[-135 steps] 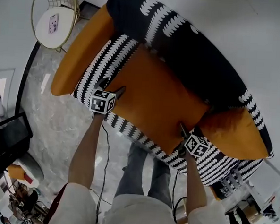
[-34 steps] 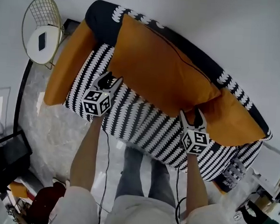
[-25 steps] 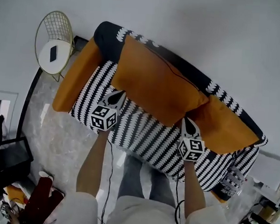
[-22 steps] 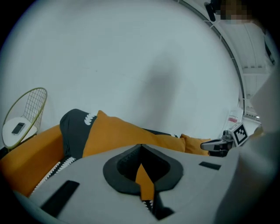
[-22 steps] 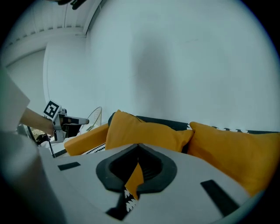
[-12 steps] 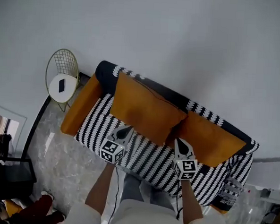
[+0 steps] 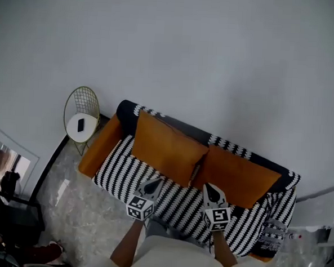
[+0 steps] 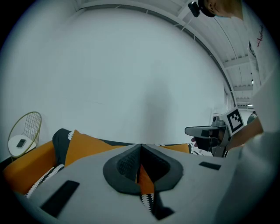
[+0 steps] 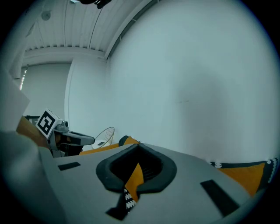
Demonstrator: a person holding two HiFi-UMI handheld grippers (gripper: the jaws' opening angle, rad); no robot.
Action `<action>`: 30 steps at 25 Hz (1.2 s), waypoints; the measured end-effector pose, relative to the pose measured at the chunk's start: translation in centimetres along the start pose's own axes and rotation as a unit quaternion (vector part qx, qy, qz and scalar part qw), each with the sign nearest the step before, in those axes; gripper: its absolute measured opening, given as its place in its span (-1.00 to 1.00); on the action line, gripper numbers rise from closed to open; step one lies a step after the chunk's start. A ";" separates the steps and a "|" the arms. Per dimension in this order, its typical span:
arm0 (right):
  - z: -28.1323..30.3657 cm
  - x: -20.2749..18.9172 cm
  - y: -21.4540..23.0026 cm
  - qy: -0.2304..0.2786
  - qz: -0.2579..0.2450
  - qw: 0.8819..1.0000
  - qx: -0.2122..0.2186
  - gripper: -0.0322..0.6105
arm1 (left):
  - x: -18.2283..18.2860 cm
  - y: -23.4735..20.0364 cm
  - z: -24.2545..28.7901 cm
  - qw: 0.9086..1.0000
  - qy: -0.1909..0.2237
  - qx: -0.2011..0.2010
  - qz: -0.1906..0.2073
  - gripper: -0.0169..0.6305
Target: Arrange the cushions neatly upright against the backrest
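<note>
Left orange fabric cushion (image 7: 165, 150) and right orange fabric cushion (image 7: 237, 178) upright against black-and-white patterned sofa backrest (image 7: 127, 111). Left hand-held gripper (image 7: 154, 183), right hand-held gripper (image 7: 209, 188) clenched, empty. Sofa front edge (image 7: 112, 187) partly hidden behind both.

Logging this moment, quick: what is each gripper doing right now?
Left gripper: closed, holding nothing.
Right gripper: closed, holding nothing.

No words, numbers or brand names can be read. The left claw (image 7: 154, 184) and the right claw (image 7: 210, 189) each carry a white cube with black square code markers. Faint red print (image 8: 259, 38) on a white garment is illegible.
</note>
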State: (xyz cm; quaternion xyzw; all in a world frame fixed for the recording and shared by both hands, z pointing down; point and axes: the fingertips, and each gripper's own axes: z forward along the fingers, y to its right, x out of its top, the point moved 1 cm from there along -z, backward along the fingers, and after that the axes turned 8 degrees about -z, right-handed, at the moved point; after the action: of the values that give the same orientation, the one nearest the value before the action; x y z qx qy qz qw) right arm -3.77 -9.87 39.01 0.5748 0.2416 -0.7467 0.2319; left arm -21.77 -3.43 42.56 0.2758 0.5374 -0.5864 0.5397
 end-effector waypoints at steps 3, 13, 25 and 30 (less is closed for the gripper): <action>-2.4 0.5 0.0 0.010 0.002 1.000 0.014 -0.81 | 0.2 2.7 -1.3 1.000 0.014 0.008 0.009 -0.86; -8.9 0.8 -0.6 0.012 0.021 0.999 0.038 -0.81 | -2.2 10.0 -3.9 1.000 0.007 0.005 0.013 -0.86; -11.8 2.9 -9.5 0.019 0.019 1.000 0.002 -0.81 | -0.7 9.5 -11.9 0.998 0.032 -0.037 0.032 -0.86; -13.2 3.0 -13.5 0.021 0.038 0.998 -0.038 -0.81 | -1.7 7.5 -16.4 0.998 0.023 -0.050 0.037 -0.86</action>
State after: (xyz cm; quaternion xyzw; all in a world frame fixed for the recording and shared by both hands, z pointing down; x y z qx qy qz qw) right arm -3.03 8.67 34.42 0.5899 0.2521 -0.7154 0.2768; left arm -18.54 13.54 37.13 0.2822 0.5676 -0.5317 0.5616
